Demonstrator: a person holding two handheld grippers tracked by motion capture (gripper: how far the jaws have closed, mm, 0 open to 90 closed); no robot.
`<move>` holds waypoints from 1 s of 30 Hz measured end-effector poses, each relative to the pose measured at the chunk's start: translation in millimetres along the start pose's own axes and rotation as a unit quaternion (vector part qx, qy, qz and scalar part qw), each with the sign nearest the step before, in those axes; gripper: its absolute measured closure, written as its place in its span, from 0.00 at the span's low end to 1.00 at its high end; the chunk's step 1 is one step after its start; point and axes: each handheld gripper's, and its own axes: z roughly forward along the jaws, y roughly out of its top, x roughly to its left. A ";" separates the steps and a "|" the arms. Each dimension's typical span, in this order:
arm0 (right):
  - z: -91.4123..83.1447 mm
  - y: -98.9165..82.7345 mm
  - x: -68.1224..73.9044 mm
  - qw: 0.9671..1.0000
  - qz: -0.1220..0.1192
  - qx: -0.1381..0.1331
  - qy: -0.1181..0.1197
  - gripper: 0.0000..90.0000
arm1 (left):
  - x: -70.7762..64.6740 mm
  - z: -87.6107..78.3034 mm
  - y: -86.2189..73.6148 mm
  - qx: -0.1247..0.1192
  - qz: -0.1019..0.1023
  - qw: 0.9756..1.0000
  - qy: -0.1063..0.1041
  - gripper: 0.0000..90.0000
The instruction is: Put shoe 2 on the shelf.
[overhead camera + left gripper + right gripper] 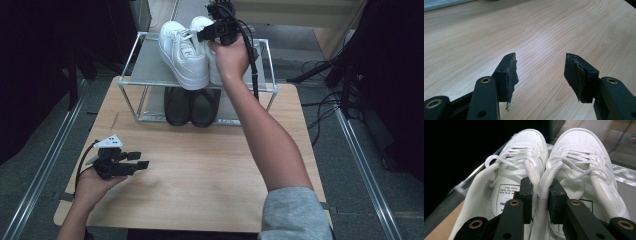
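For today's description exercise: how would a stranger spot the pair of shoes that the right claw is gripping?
Find the wire shoe rack at the wooden table's far edge. On its upper shelf sits the white sneakers, pinched together by the right claw. The pair below is dark.

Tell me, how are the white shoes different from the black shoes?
The white shoes are bright white with laces; the black shoes are dark and plain-looking. The white shoes sit on the rack's top shelf, the black shoes underneath on the bottom. The right gripper pinches the white shoes' inner collars together; nothing touches the black shoes. Both pairs stand side by side.
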 end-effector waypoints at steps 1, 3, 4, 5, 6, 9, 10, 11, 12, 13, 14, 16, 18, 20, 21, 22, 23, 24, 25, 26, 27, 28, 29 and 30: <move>4.7 2.2 1.2 1.000 0.013 -0.001 -0.011 0.86 | -0.3 1.1 0.6 0.000 0.001 1.000 0.000 0.49; 12.0 5.1 2.8 0.999 0.028 -0.004 -0.029 0.86 | -0.4 2.6 2.3 0.001 0.003 1.000 -0.005 0.49; 15.4 6.6 3.9 0.999 0.036 -0.004 -0.036 0.86 | -0.3 2.9 3.0 0.002 0.006 1.000 -0.007 0.49; 17.9 7.9 4.8 0.998 0.038 -0.003 -0.042 0.86 | -0.9 4.1 3.8 0.001 0.007 1.000 -0.010 0.49; 21.8 10.0 6.2 0.998 0.052 -0.001 -0.048 0.86 | -1.2 5.2 4.6 0.000 0.006 1.000 -0.010 0.49; 30.9 14.2 9.3 0.996 0.058 0.003 -0.063 0.86 | -2.0 7.9 6.9 0.002 0.014 1.000 -0.016 0.49; 34.5 15.3 10.2 0.995 0.069 0.004 -0.067 0.86 | -2.4 8.6 7.7 0.003 0.014 1.000 -0.019 0.49; 37.5 15.9 10.4 0.995 0.076 0.003 -0.071 0.86 | -2.2 9.1 8.5 0.004 0.015 1.000 -0.022 0.49; 40.2 16.0 10.7 0.994 0.084 0.001 -0.075 0.86 | -2.6 9.9 9.2 0.002 0.015 1.000 -0.021 0.49; 42.7 15.9 10.9 0.993 0.092 0.000 -0.079 0.86 | -2.5 10.4 9.9 0.003 0.017 1.000 -0.022 0.49; 45.4 15.4 10.9 0.992 0.096 -0.002 -0.082 0.86 | -2.3 11.0 10.5 0.003 0.019 1.000 -0.025 0.49; 50.1 14.4 12.2 0.991 0.103 -0.001 -0.088 0.86 | -1.9 12.4 11.7 0.004 0.022 0.999 -0.026 0.49; 55.1 12.8 13.6 0.990 0.105 0.002 -0.092 0.86 | -1.9 14.0 12.9 0.005 0.022 0.999 -0.030 0.49; 59.0 10.7 13.9 0.989 0.111 0.006 -0.094 0.86 | -2.4 17.2 14.9 0.006 0.022 0.999 -0.033 0.49; 62.1 9.1 14.2 0.989 0.109 0.010 -0.096 0.85 | -2.7 17.7 15.6 0.009 0.023 0.999 -0.034 0.49; 63.0 7.8 14.5 0.989 0.111 0.010 -0.099 0.85 | -3.5 18.7 16.1 0.010 0.026 0.999 -0.035 0.49; 63.9 6.2 14.9 0.989 0.111 0.006 -0.098 0.85 | -4.7 19.5 16.2 0.012 0.027 0.999 -0.036 0.49; 64.8 5.2 15.8 0.989 0.109 0.006 -0.099 0.85 | -4.7 19.5 16.4 0.015 0.030 0.999 -0.037 0.49; 65.1 4.5 16.8 0.989 0.108 0.006 -0.100 0.84 | -5.0 19.9 16.2 0.014 0.030 0.999 -0.036 0.49; 65.9 3.3 19.1 0.989 0.106 0.009 -0.104 0.83 | -4.9 19.9 16.3 0.014 0.030 0.999 -0.036 0.49; 65.9 2.1 20.3 0.988 0.107 0.004 -0.107 0.82 | -4.6 19.5 16.5 0.015 0.029 0.999 -0.037 0.49; 65.9 1.2 20.4 0.988 0.109 0.002 -0.107 0.82 | -4.4 19.5 16.6 0.013 0.028 0.999 -0.036 0.49; 65.8 1.0 20.7 0.988 0.109 0.001 -0.107 0.81 | -4.2 19.2 16.7 0.012 0.027 0.999 -0.035 0.49; 65.9 0.8 21.2 0.988 0.107 0.001 -0.109 0.80 | -4.2 18.9 16.7 0.011 0.027 0.999 -0.034 0.49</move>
